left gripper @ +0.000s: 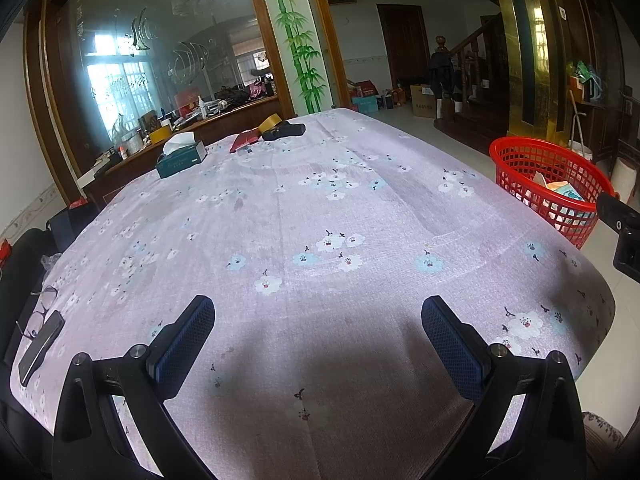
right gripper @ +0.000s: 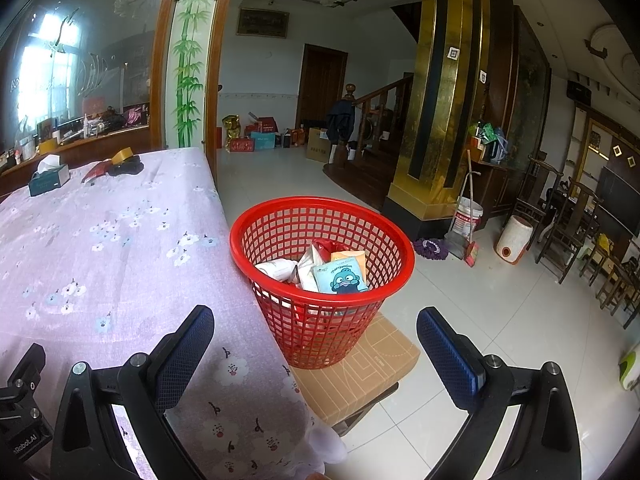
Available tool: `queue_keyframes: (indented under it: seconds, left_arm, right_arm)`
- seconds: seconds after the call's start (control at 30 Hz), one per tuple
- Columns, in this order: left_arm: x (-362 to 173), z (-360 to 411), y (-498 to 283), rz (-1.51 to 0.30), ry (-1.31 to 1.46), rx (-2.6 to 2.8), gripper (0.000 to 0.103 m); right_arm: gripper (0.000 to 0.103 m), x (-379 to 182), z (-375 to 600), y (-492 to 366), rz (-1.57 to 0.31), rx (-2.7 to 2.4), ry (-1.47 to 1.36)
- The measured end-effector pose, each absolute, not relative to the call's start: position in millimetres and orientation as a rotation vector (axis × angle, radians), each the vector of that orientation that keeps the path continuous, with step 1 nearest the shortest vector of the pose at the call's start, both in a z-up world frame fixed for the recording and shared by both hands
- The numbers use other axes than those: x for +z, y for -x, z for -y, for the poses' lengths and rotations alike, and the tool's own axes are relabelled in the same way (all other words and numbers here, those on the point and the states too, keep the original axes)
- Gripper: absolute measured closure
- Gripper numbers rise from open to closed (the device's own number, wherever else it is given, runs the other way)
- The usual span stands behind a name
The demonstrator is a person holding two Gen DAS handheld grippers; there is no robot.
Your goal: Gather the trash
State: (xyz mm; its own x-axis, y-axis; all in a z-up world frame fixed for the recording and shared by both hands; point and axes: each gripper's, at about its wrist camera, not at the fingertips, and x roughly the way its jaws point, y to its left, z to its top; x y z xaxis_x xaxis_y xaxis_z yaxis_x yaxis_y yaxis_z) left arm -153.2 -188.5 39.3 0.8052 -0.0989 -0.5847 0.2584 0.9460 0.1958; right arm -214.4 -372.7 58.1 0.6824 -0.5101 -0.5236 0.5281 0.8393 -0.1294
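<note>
Left hand-held gripper (left gripper: 318,320) wide open, empty, over the counter (left gripper: 300,208) with its lilac floral cloth. Right hand-held gripper (right gripper: 314,330) also wide open, empty, at the counter's edge. Red mesh basket (right gripper: 280,210) sits on a cardboard box (right gripper: 360,376) just beside the counter, trash wrappers (right gripper: 340,276) inside. Tissue box (left gripper: 182,158), tape roll (left gripper: 269,123) at far end; glasses (left gripper: 40,312) near left edge. White tiled floor (right gripper: 500,320), wooden staircase behind.

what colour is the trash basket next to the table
Red, an open plastic lattice basket; the right wrist view shows it best.
</note>
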Motion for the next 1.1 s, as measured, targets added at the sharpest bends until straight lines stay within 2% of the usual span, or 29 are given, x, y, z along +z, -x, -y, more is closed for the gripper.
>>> queue_keyframes:
  seconds: [0.87,1.1]
  left_arm:
    - [37,188,152,-0.611,-0.272,-0.197,0.000]
    - [31,171,137,-0.681,-0.210,-0.183,0.000]
  right_arm:
    - [0.001,56,373,213,-0.583,-0.576,-0.033]
    - [0.001,62,370,208,-0.575,-0.544,-0.026]
